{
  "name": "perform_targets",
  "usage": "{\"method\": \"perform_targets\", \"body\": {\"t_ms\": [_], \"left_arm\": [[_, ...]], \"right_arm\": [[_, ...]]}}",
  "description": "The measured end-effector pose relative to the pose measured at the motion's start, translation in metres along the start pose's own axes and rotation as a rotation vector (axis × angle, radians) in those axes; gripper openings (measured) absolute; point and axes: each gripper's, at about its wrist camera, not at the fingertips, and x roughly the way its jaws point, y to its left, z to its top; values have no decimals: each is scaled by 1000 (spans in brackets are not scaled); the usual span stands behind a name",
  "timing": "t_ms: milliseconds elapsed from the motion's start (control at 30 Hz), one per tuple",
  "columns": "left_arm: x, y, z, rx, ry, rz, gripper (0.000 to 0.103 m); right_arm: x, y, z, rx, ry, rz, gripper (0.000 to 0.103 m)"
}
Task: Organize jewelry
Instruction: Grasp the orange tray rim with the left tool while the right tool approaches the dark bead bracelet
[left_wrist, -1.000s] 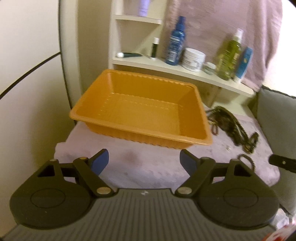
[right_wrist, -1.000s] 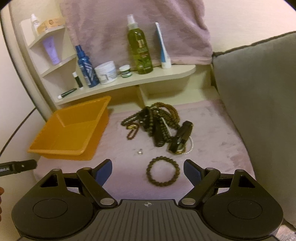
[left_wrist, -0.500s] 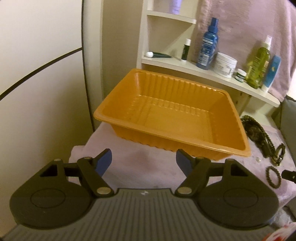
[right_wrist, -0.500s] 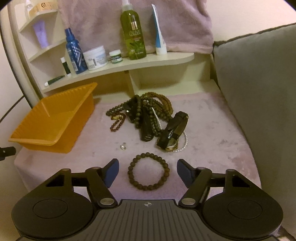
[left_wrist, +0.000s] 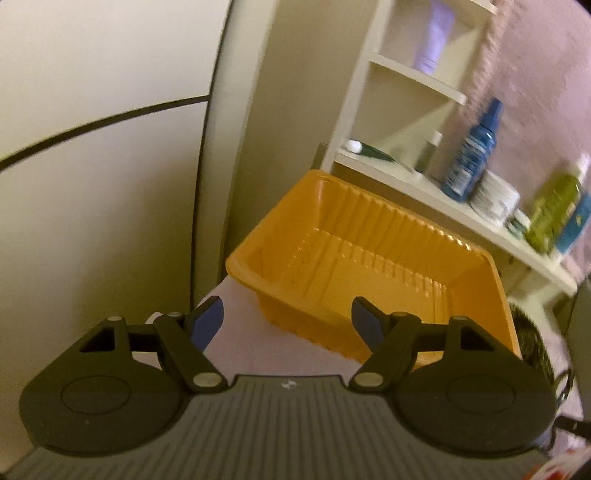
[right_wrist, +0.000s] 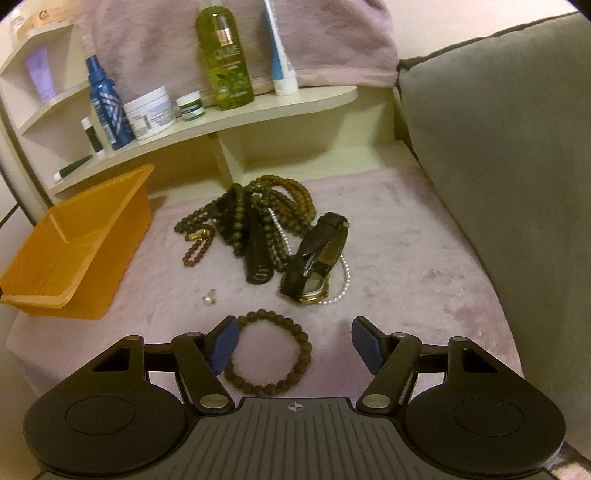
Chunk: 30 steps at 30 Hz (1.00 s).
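Tray (right_wrist: 74, 254), orange and empty, stands at the left edge of the mauve cloth (right_wrist: 406, 258), directly ahead of the left gripper (left_wrist: 287, 320), whose jaws are spread with nothing between them; its near corner lies just beyond the fingertips. To the right, on the cloth, lie a small clear stone (right_wrist: 209, 297) and a tangled heap of bead strands (right_wrist: 258, 218) with a watch (right_wrist: 314, 273). Nearest the right gripper (right_wrist: 295, 343) is a single beaded bracelet (right_wrist: 267, 352), flat, a closed ring without a long axis. It lies left of centre in the open jaws, its left edge passing behind the left pad, not pinched. Judgement: the right hand is nearer and should take it.
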Motion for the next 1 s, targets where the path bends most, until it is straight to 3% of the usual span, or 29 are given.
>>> {"method": "perform_targets", "body": {"t_ms": [233,633,733,800,1000], "left_arm": [[20,9,5,-83,-51,-2,74],[51,4,6,-35,-106,-5,63],[55,4,5,-29,-117,10,58],[58,4,4,-20,-116,4,46],[60,-2,1,16,-136,44,35]], "right_arm": [[7,0,4,13,5,-13,69],[14,-1,6,17,19,-34,69],[15,-2,6,19,22,-39,69],[16,-3,6,25,25,-40,69],[16,-2,7,21,25,-33,69]]}}
